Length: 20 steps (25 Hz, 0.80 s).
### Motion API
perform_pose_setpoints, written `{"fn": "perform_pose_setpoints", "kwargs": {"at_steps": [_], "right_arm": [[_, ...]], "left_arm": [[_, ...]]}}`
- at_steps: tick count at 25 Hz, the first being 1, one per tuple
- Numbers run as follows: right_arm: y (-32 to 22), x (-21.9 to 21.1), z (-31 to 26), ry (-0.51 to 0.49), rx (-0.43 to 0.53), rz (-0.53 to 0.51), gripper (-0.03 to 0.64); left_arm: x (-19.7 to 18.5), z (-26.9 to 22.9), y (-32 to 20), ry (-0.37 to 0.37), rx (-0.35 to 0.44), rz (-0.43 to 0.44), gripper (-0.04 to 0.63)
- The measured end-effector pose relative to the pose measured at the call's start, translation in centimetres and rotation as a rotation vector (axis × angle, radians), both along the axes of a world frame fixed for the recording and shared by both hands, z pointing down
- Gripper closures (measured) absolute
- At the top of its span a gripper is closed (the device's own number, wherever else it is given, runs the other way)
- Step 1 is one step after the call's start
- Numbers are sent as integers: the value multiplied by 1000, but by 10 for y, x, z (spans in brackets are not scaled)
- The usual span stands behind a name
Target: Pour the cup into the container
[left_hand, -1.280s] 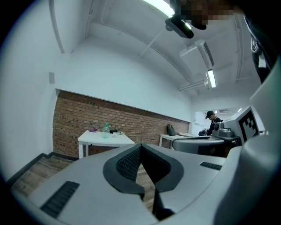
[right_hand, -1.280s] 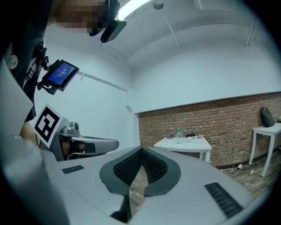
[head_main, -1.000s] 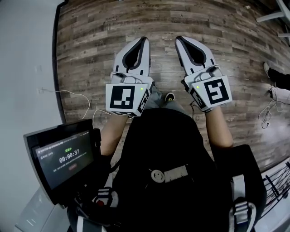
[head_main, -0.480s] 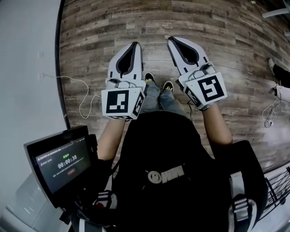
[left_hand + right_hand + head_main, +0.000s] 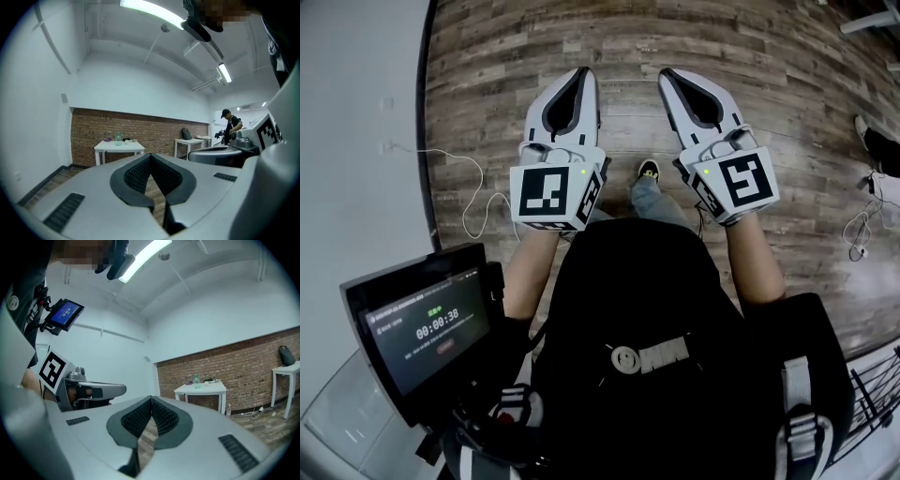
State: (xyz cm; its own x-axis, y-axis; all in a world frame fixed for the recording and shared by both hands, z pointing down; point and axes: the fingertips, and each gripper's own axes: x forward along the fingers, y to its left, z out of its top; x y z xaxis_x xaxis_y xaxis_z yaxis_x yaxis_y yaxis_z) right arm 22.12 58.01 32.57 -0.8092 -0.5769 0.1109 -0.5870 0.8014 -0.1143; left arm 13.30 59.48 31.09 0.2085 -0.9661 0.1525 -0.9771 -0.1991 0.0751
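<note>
White table (image 5: 118, 146) stands well off at twelve o'clock; left gripper (image 5: 583, 73) and right gripper (image 5: 667, 75), both closed and empty, should approach level.

Table (image 5: 119, 146) ahead, bottle (image 5: 118, 137) on it; left gripper (image 5: 582, 73) beside right gripper (image 5: 667, 75), apart.

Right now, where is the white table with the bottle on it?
Far ahead by the brick wall: the white table sits left of centre in the left gripper view and right of centre in the right gripper view, with the bottle on top.
</note>
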Motion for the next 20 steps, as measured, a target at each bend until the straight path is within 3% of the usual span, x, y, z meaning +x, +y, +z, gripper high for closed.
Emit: {"fn": "perform_pose_setpoints", "kwargs": {"at_steps": [5,12,20], "right_arm": [[59,13,-26,-29,44,24,609],[117,-17,-30,4,51,68,610],[199,-44,-26,27,41,133,611]], "left_arm": [[14,-28,58,0,68,18,592],[-7,-38,111,45,99,68,592],[-30,-28,187,80,69,123,592]]}}
